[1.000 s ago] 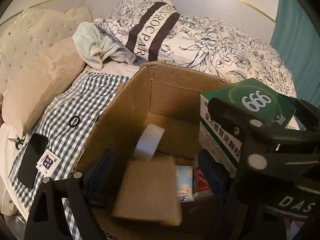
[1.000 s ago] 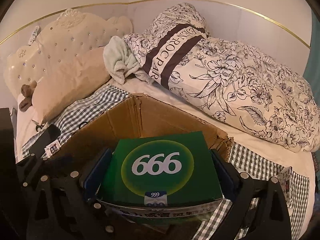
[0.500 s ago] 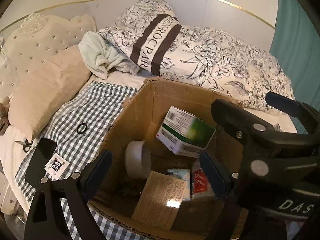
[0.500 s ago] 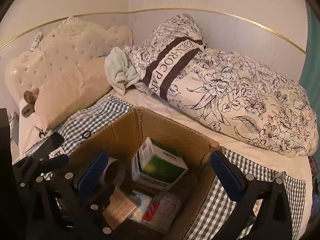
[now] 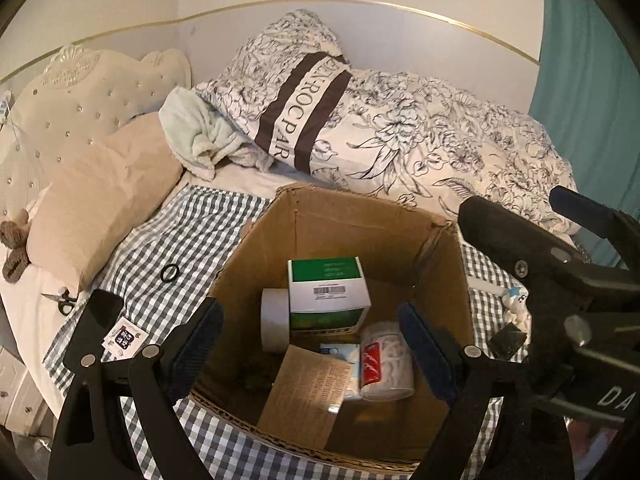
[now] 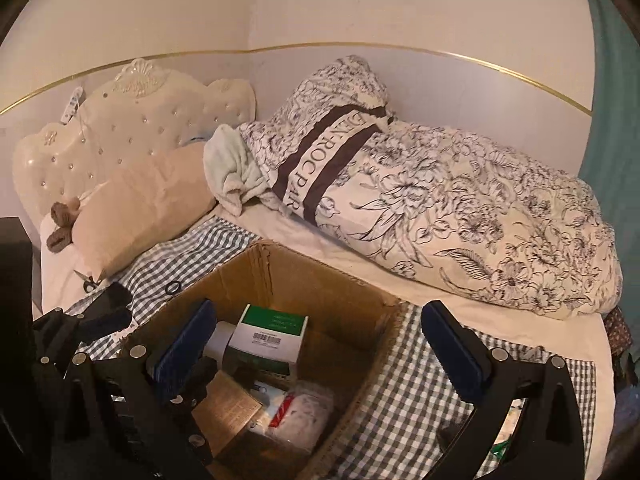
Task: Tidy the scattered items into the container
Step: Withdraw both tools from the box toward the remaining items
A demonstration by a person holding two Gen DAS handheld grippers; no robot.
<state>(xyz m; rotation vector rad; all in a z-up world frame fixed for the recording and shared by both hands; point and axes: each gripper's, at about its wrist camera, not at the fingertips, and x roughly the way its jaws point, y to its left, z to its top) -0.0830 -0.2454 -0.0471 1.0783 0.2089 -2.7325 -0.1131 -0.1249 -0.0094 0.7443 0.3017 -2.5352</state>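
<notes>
Both grippers over the cardboard box (image 5: 372,224), which sits on the checked cloth (image 5: 192,236) on the bed. Right gripper (image 6: 316,344): jaws spread fully wide, nothing between the pads, nothing held. Left gripper (image 5: 310,344): jaws also wide apart, empty, pads clear of everything in the box. Green-and-white carton (image 5: 328,292) is inside the box, lying toward the far wall, barcode face up. Roll of tape (image 5: 274,320) stands on edge touching the carton's left side. Nearer the front wall of the box: brown paper sheet (image 5: 308,388) leaning up, a small light-blue pack (image 5: 340,354) beside it, and a clear tub with a red label (image 5: 386,362) to the right of that. Still outside the box, on the cloth to its left: black ring (image 5: 169,273), black phone (image 5: 93,330) with a small card (image 5: 123,337) by it, scissors (image 5: 62,298) further left near the tan pillow (image 5: 104,196). Right of the box: a small white figurine (image 5: 516,306) and a dark small item just below it, can't tell what it is. Floral duvet (image 5: 440,152) is behind the box.
</notes>
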